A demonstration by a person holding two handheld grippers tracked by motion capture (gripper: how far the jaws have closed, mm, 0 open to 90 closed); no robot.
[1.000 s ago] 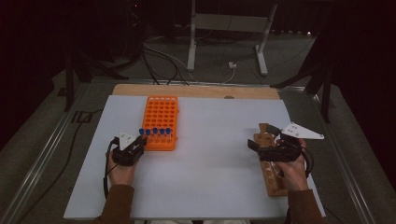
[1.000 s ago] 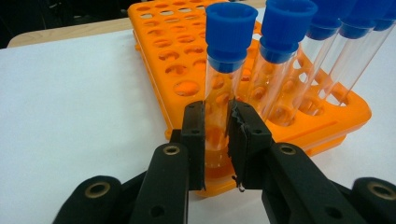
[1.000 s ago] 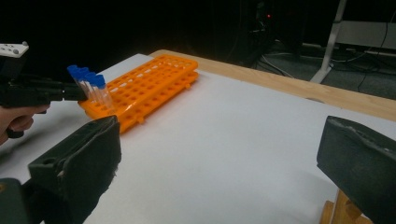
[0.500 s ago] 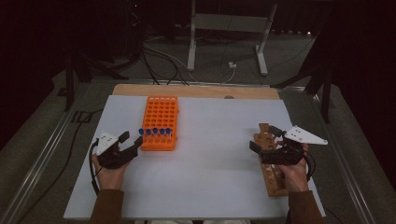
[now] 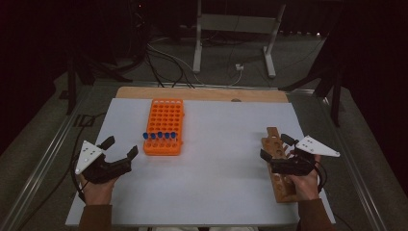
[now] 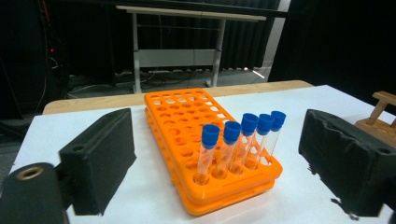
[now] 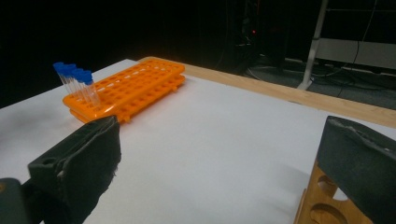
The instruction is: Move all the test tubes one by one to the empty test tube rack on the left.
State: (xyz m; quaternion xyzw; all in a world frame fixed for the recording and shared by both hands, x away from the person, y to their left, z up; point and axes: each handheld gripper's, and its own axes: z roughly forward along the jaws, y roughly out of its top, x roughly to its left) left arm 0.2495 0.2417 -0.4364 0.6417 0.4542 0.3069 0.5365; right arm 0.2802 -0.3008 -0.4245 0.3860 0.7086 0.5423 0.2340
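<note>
Orange plastic tube rack (image 5: 164, 126) lies on the white table (image 5: 216, 183), left of centre, with 5 clear blue-capped test tubes (image 6: 243, 142) upright in its near row. The left gripper (image 5: 119, 150) hovers just beside the rack's near-left corner; its jaws have just been opening and now stand wide, released, nothing between them. The right gripper (image 5: 274, 149) sits over the brown wooden tube stand (image 5: 277, 166) at the table's right edge, jaws spread and empty.
</note>
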